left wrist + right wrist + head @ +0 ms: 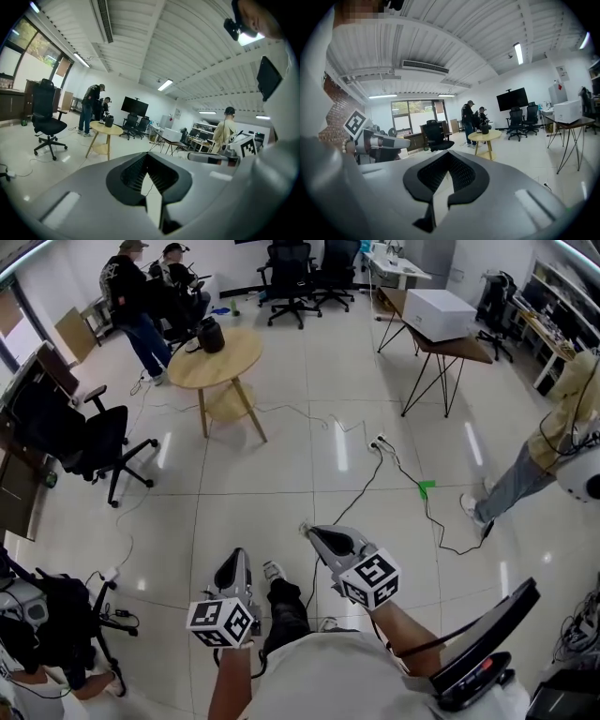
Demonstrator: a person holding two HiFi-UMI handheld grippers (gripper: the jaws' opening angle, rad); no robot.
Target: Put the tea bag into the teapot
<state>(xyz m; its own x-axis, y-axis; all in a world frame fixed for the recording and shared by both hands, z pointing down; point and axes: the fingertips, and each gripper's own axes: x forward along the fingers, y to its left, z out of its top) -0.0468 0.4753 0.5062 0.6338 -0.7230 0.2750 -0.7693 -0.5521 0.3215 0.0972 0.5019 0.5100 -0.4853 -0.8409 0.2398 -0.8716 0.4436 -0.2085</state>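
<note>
Head view: the left gripper (235, 561) and right gripper (309, 532) hang side by side above the tiled floor (281, 465), each with its fingers clenched on nothing. The dark teapot (210, 334) stands on the round wooden tabletop (232, 367), well apart from both.

My left gripper (234, 555) and right gripper (306, 530) sit side by side just before me, above the floor (300, 460). Well ahead and leftward stands the round table (230, 367), the teapot (210, 334) on its far edge. Two people (131, 296) stand behind it and a chair (84, 442) stands to its left. A desk (461, 349) bearing a box (439, 313) stands far right.
</note>
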